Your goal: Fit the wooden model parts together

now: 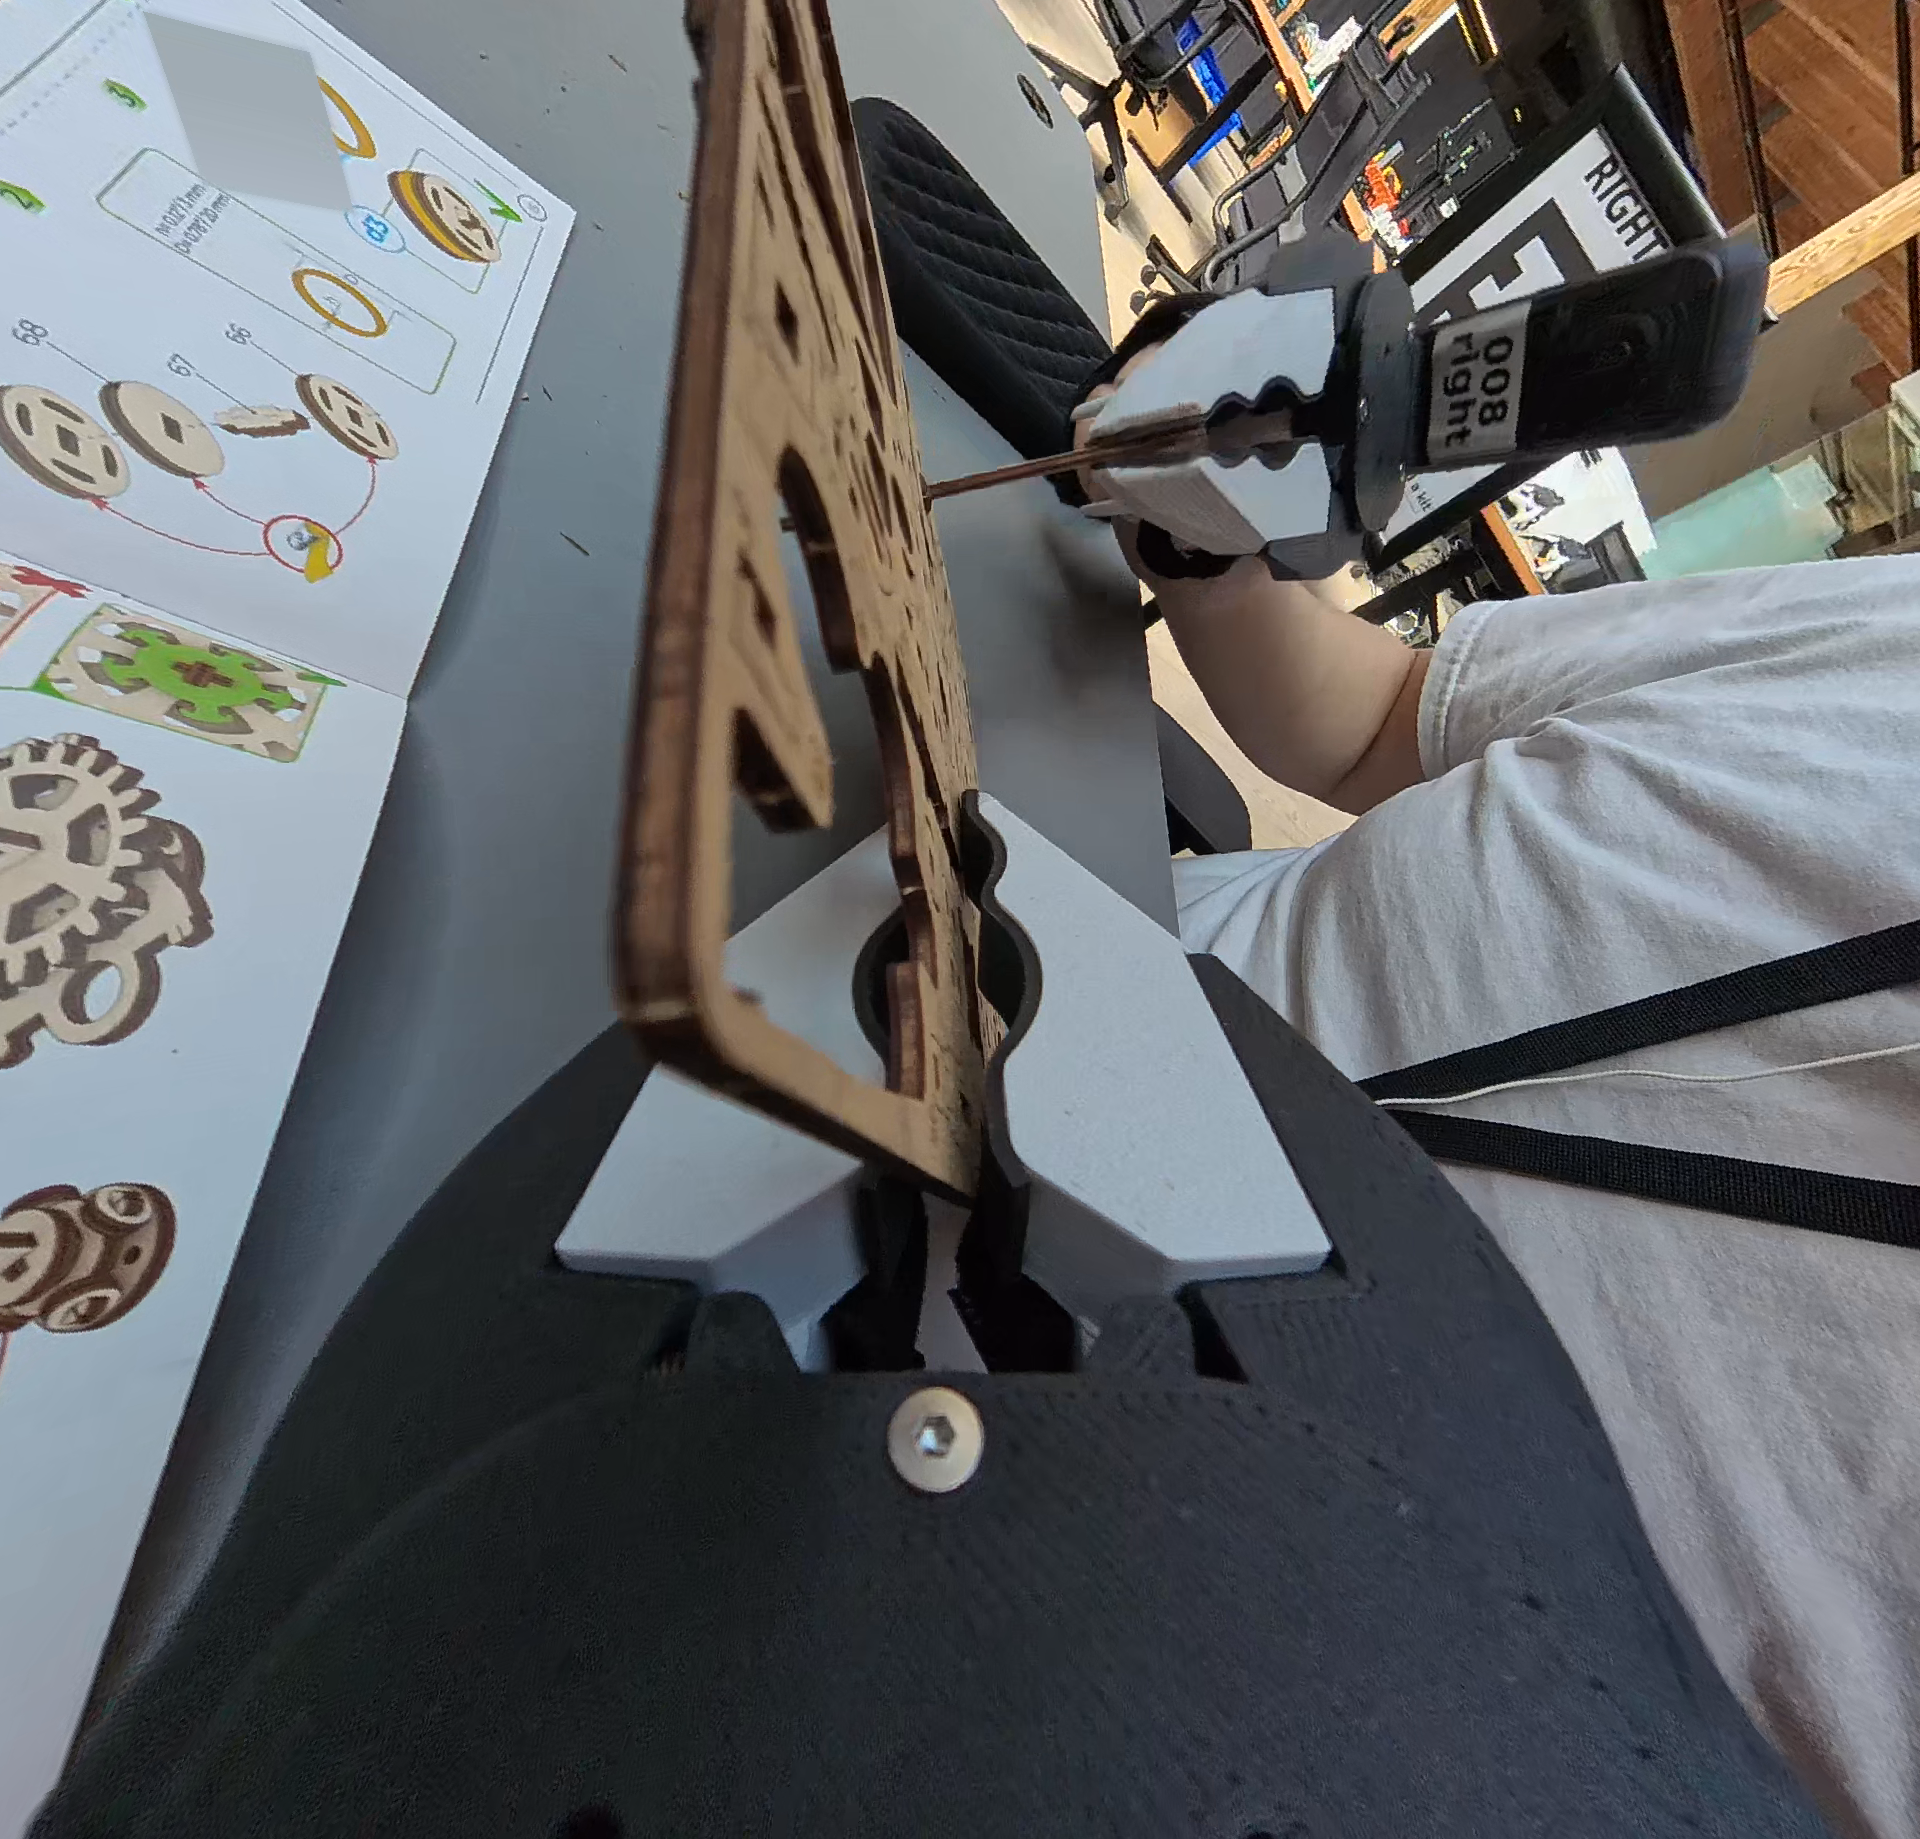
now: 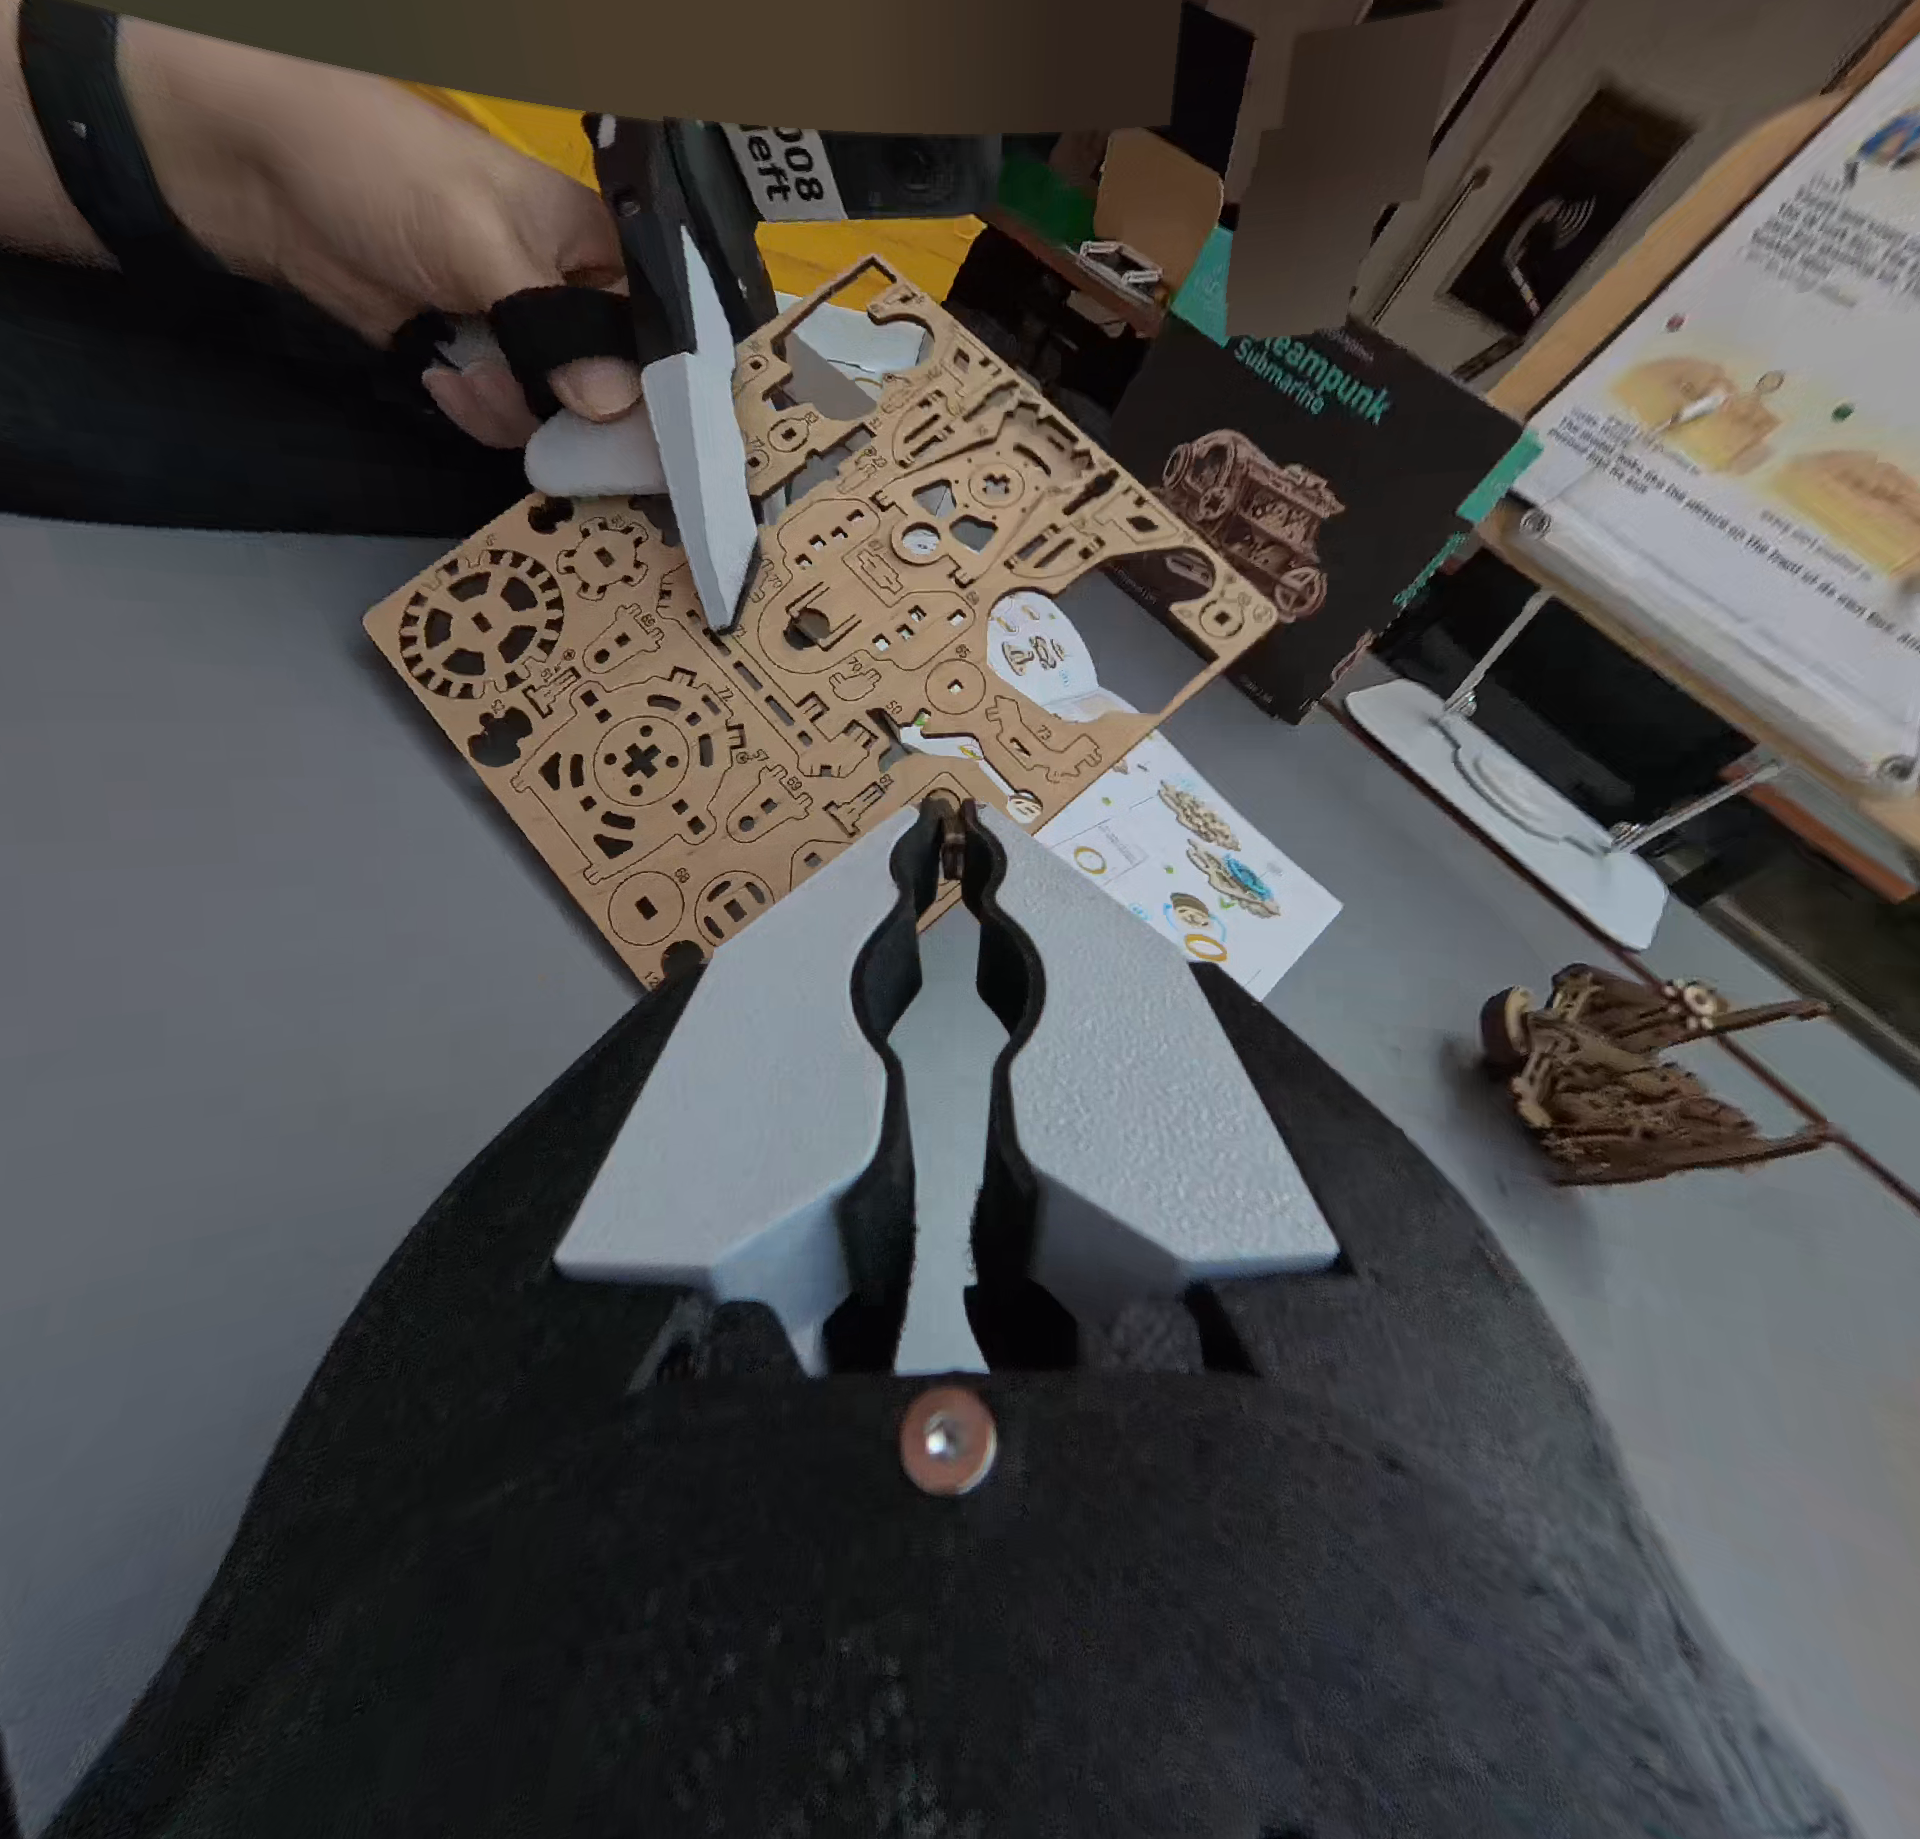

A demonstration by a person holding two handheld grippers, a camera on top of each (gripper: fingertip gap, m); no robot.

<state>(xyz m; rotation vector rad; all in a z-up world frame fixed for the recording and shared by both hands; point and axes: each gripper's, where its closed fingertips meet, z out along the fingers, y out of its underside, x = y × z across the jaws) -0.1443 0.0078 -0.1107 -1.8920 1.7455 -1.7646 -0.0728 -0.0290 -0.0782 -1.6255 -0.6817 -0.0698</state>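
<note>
A laser-cut wooden sheet (image 1: pixel 800 542) with several part outlines is held edge-on above the grey table. My left gripper (image 1: pixel 961 854) is shut on its lower edge. In the right wrist view the sheet (image 2: pixel 644 750) faces the camera and the left gripper (image 2: pixel 727 605) pinches it from above. My right gripper (image 2: pixel 945 818) is shut on a thin dark wooden stick (image 2: pixel 945 839), seen end-on. In the left wrist view the right gripper (image 1: pixel 1091 439) holds the stick (image 1: pixel 997 475) level, its tip against the sheet's face.
An instruction sheet (image 1: pixel 208 439) lies on the grey table (image 2: pixel 208 854) behind the wooden sheet. The dark kit box (image 2: pixel 1299 501), a booklet on a stand (image 2: pixel 1766 459) and a partly built wooden model (image 2: pixel 1600 1072) sit to the right. A black chair (image 1: pixel 966 262) is beyond the table edge. One gripper's finger ends stand about 10 cm off the other's. To reach the partly built wooden model (image 2: pixel 1600 1072) in a straight line is about 25 cm for my right fingers, about 30 cm for my left.
</note>
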